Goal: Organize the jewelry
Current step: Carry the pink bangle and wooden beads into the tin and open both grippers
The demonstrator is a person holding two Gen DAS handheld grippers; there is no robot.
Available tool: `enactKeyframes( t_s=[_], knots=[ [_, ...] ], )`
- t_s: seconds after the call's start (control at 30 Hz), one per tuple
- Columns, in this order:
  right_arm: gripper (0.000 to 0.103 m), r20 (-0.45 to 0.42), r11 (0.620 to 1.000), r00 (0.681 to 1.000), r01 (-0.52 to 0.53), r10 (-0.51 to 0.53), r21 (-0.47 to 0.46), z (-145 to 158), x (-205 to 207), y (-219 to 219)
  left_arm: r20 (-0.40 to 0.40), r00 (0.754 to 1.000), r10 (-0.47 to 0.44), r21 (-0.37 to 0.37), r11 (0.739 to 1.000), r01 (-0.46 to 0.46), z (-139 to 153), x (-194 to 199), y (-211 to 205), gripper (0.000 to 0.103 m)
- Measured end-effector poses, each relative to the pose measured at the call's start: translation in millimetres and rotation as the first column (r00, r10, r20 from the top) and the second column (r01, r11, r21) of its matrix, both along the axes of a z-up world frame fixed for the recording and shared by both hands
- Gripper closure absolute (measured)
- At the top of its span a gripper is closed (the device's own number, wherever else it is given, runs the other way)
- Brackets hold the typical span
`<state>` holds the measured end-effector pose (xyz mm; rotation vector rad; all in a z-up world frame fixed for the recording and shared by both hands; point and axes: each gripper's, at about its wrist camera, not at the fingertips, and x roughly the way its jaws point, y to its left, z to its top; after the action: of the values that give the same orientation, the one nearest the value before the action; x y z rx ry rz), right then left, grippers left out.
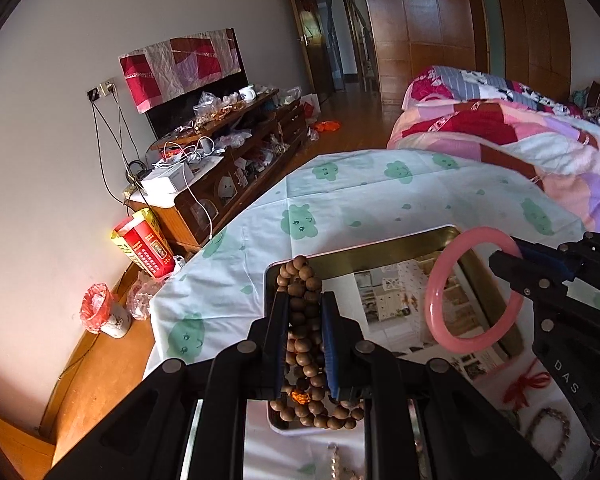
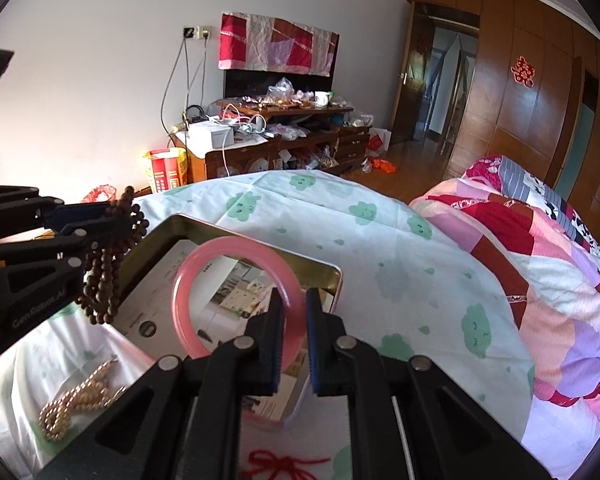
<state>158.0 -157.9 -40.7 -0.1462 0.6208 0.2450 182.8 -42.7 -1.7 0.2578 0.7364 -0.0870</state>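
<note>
Gripping: left tongs (image 1: 304, 312) clamp round wooden beads (image 1: 302, 280) | right tongs (image 2: 294, 312) pinch smooth pink bangle (image 2: 236, 300)

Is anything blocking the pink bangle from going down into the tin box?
Nothing visible does. The pink bangle, held by the right gripper, hangs over the open tin box, whose lined bottom looks bare below it.

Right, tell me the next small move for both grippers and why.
Probably lower both into the open tin and release. The left gripper is clamped on the wooden bead string and the right gripper on the pink bangle, both held above the tin. The pearl strand and red cord still lie on the cloth.
</note>
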Motion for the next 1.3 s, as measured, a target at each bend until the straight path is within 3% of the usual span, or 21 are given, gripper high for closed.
enactKeyframes(
  t_s=[0.37, 0.77, 0.83, 0.9, 0.93, 1.2, 1.3],
  knots=[
    [0.091, -0.083, 0.999, 0.996, 0.021, -0.023, -0.027, -28, 27, 10, -0.066, 0.998, 0.026, 0.018, 1.0, -0.025, -34, 27, -2, 0.087],
    [0.089, -0.087, 0.999, 0.996, 0.029, -0.032, -0.035, -34, 31, 13, -0.072, 0.996, 0.045, 0.063, 0.997, -0.04, -48, 33, -3, 0.085],
    [0.088, -0.089, 0.999, 0.995, 0.037, -0.039, -0.022, -35, 31, 11, -0.064, 0.995, 0.076, 0.087, 0.994, -0.071, -49, 32, -1, 0.077],
    [0.083, -0.084, 0.999, 0.995, 0.05, -0.052, -0.018, -36, 30, 9, -0.047, 0.994, 0.097, 0.095, 0.991, -0.092, -48, 30, 1, 0.044],
    [0.076, -0.087, 0.998, 0.995, 0.057, -0.057, -0.011, -37, 30, 8, -0.034, 0.994, 0.103, 0.097, 0.99, -0.1, -48, 28, 2, 0.038],
    [0.07, -0.062, 0.998, 0.996, 0.06, -0.06, -0.014, -38, 21, 11, -0.002, 0.991, 0.131, 0.11, 0.985, -0.13, -49, 18, 9, 0.036],
    [0.059, -0.049, 0.998, 0.997, 0.062, -0.062, -0.01, -35, 17, 11, -0.011, 0.989, 0.144, 0.107, 0.984, -0.142, -52, 17, 14, 0.036]
  ],
)
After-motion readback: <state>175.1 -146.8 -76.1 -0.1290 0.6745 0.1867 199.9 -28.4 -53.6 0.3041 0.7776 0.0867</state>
